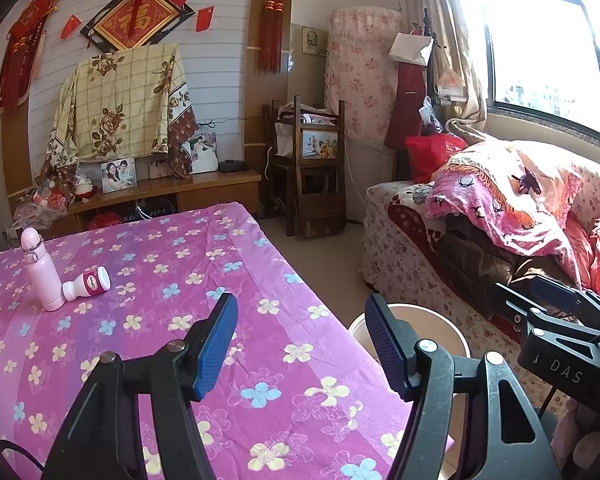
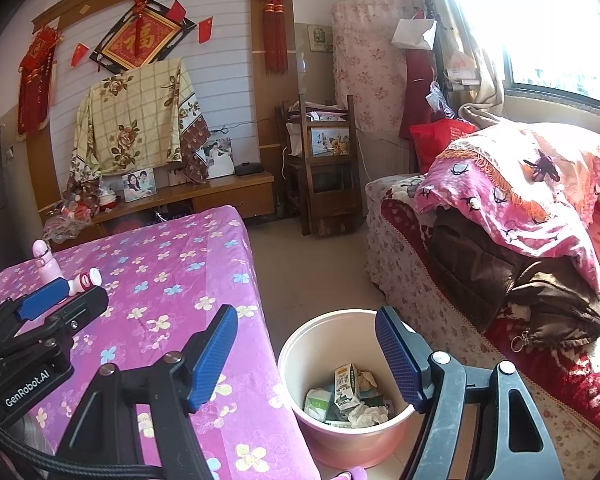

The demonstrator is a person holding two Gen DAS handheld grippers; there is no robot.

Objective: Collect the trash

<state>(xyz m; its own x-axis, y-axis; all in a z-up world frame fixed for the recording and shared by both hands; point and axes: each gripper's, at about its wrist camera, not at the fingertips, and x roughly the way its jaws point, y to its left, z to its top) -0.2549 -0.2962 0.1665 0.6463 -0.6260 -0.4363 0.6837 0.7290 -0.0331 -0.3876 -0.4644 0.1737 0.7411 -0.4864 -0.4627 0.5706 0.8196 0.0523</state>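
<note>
Both empty and wide open: left gripper (image 1: 300,344), right gripper (image 2: 306,354). Small tipped bottle (image 1: 87,283) on table (image 1: 260,360), touching pink flask (image 1: 40,270). Better to grip across the bottle's body without knocking the flask, then drop into bin (image 2: 292,356).

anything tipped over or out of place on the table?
Yes: a small white bottle lies on its side on the table, touching the upright pink bottle. Both grippers are open and empty.

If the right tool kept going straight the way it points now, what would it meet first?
Probably the pink trash bin on the floor: its rim sits between the open fingers of the right tool, beside the table. Depth is unclear; the line may pass over the bin towards bare floor.
</note>
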